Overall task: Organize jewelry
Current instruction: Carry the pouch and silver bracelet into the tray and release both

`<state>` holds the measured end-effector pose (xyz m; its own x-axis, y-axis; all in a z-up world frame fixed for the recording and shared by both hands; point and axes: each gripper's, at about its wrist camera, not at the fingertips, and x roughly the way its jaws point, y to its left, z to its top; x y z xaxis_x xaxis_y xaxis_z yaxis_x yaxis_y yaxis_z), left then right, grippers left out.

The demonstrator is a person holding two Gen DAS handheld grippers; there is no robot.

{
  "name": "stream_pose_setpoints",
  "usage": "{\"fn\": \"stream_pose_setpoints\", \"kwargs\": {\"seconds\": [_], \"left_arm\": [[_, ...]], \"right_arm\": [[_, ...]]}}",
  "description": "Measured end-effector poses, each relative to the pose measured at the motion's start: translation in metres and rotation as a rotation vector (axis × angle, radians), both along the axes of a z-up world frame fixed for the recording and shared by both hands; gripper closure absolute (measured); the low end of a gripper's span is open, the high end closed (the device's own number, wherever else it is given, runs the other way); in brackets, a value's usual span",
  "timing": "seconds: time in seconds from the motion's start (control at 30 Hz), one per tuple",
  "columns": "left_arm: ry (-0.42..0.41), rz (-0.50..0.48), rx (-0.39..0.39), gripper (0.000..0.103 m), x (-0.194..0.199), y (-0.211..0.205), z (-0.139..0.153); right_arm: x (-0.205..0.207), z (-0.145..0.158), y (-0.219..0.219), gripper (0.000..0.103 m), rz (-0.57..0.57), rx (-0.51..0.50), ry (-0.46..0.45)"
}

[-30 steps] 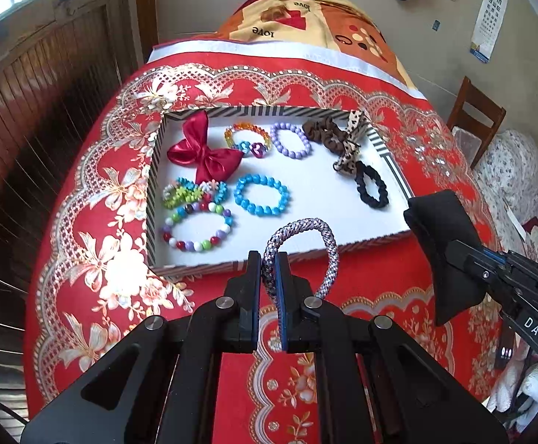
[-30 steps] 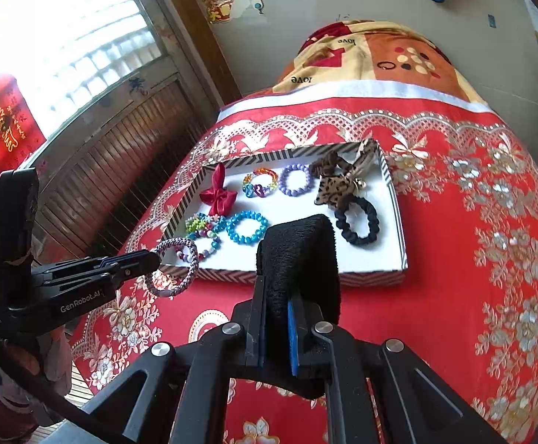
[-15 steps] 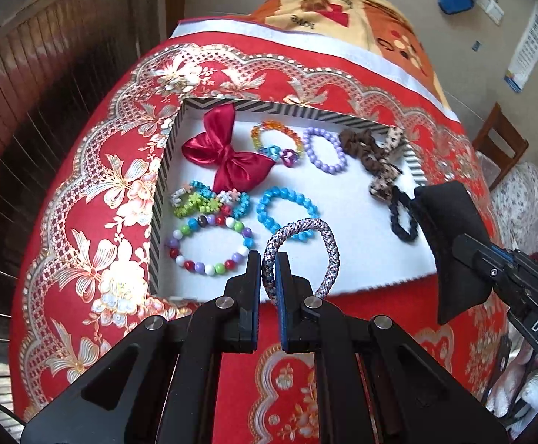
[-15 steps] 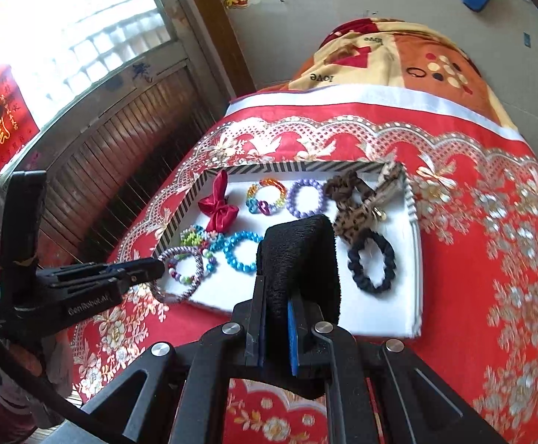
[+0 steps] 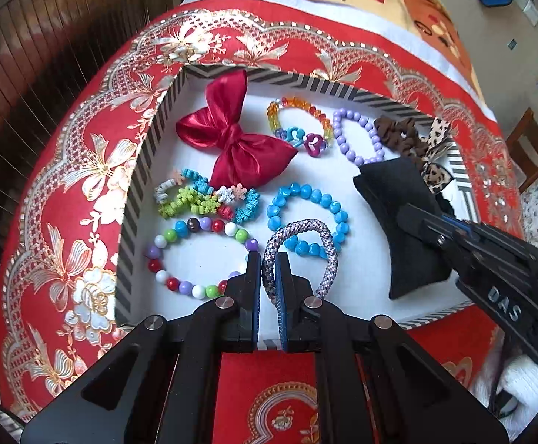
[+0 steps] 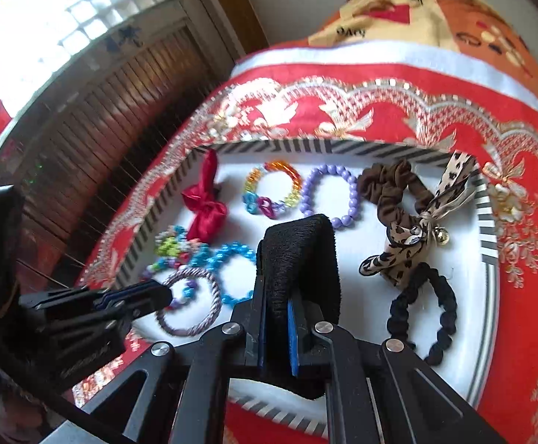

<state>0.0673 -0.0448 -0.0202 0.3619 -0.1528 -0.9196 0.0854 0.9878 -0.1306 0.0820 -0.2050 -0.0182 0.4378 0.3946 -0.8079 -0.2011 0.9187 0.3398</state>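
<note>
My left gripper [image 5: 269,270] is shut on a braided purple-and-white rope bracelet [image 5: 324,244] and holds it over the front of the white tray [image 5: 143,170], above the blue bead bracelet [image 5: 306,199]. It also shows in the right wrist view [image 6: 209,288]. My right gripper [image 6: 276,318] is shut on a black plush hair band [image 6: 298,255] over the tray's middle; the band also shows in the left wrist view [image 5: 402,199]. A red bow [image 5: 231,137], multicolour bead bracelets [image 5: 202,255] and a purple bead bracelet [image 5: 357,137] lie in the tray.
The tray has a striped rim [image 6: 487,222] and rests on a red floral cloth [image 5: 76,170]. A brown scrunchie [image 6: 391,192], a leopard bow [image 6: 413,244] and a black scrunchie [image 6: 424,310] lie at the tray's right. A wooden slatted wall [image 6: 94,137] stands left.
Both grippers have moved forward from in front of the tray to over it, each still holding its item. The rope bracelet now hangs above the blue bead bracelet.
</note>
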Motion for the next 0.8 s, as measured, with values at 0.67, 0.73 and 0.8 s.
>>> {"fn": "stream_pose_setpoints", "kwargs": {"seconds": [0.67,0.73,0.8], "left_arm": [[0.015,0.004,-0.002,0.067,0.01,-0.008,-0.013],[0.009,0.005,-0.003,0.065,0.009,-0.006,-0.011],[0.002,0.002,-0.004,0.065,0.006,-0.005,-0.008]], "right_arm": [[0.009,-0.02,-0.023,0.074,-0.073,0.001,0.024],[0.001,-0.013,-0.027,0.073,-0.08,0.007,0.014],[-0.007,-0.007,-0.029,0.073,-0.086,0.0,0.003]]}}
